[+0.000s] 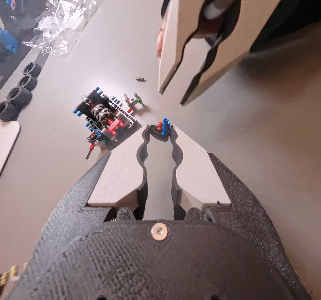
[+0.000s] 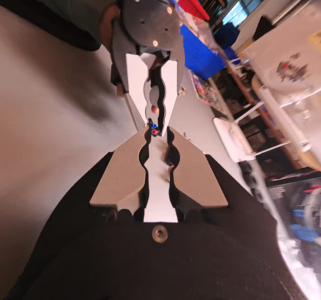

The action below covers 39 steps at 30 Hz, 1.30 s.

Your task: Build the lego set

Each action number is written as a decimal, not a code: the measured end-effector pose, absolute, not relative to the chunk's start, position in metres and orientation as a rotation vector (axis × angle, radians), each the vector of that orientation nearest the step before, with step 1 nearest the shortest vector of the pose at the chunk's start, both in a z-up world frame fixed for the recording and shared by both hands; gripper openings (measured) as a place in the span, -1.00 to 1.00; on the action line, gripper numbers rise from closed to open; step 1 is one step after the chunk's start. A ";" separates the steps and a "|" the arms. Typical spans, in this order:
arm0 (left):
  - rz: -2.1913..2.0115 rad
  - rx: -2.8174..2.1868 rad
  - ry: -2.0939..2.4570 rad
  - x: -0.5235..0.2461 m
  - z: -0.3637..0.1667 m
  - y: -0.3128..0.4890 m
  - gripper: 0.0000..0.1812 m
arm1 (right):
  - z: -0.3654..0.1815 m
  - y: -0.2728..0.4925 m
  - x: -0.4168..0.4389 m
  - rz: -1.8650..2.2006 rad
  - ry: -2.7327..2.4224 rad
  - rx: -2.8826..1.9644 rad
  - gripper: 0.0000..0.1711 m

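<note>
My left gripper [image 1: 159,129] is shut on a small black Lego piece [image 1: 159,133] that carries a red ball pin and a blue pin, held just above the grey table [image 1: 225,152]. The partly built black, grey and red Lego assembly [image 1: 104,118] lies on the table to its left. My right gripper [image 1: 172,96] hangs open and empty above and to the right of the held piece. In the right wrist view my right gripper [image 2: 158,128] points at the left gripper [image 2: 152,132] tip to tip, with the held piece [image 2: 153,130] just past my left fingertip.
A small grey sub-part with green and red ends [image 1: 133,101] and a dark pin [image 1: 140,79] lie beyond the assembly. Several black tyres [image 1: 19,97] line the left edge. Crumpled clear bags [image 1: 64,22] lie at the far left. A white board [image 1: 8,135] sits at the left. My right fingertips sit around 4 cm from my left ones.
</note>
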State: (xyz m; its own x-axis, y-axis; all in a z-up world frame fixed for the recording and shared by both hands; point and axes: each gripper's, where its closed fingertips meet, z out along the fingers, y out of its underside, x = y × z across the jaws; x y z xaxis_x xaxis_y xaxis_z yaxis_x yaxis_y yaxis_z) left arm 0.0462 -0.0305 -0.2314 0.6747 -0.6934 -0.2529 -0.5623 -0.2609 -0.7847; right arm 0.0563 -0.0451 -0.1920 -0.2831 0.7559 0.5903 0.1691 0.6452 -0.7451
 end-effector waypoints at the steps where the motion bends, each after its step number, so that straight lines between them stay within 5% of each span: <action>1: -0.132 -1.956 1.002 0.045 -0.235 -0.031 -0.77 | -0.195 -0.045 0.055 0.738 -1.823 -0.806 -0.86; 10: -0.095 -1.959 1.093 0.050 -0.242 -0.038 -0.76 | -0.218 -0.056 0.045 1.022 -1.914 -1.045 -0.98; 18: -0.819 -1.685 0.769 0.059 -0.168 -0.052 -0.81 | -0.146 -0.044 0.059 2.096 -1.324 -1.270 -0.99; 25: -0.901 -1.547 0.701 0.060 -0.144 -0.050 -0.68 | -0.118 -0.035 0.067 2.585 -1.032 -1.303 -0.98; 34: -1.026 -1.656 0.643 0.074 -0.152 -0.046 -0.88 | -0.136 -0.032 0.058 2.570 -1.027 -1.467 -0.98; 39: -1.163 -1.713 0.226 0.055 -0.163 -0.018 -0.88 | -0.154 0.006 0.042 2.104 -0.980 -1.584 -0.80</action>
State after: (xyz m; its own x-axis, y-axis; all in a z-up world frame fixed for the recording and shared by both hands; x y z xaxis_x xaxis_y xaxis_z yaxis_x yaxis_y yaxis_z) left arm 0.0547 -0.0175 -0.1633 0.5181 -0.6197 0.5895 0.3537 -0.4723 -0.8074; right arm 0.0417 0.0055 -0.1541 -0.3275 0.6260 -0.7077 0.1389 -0.7089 -0.6915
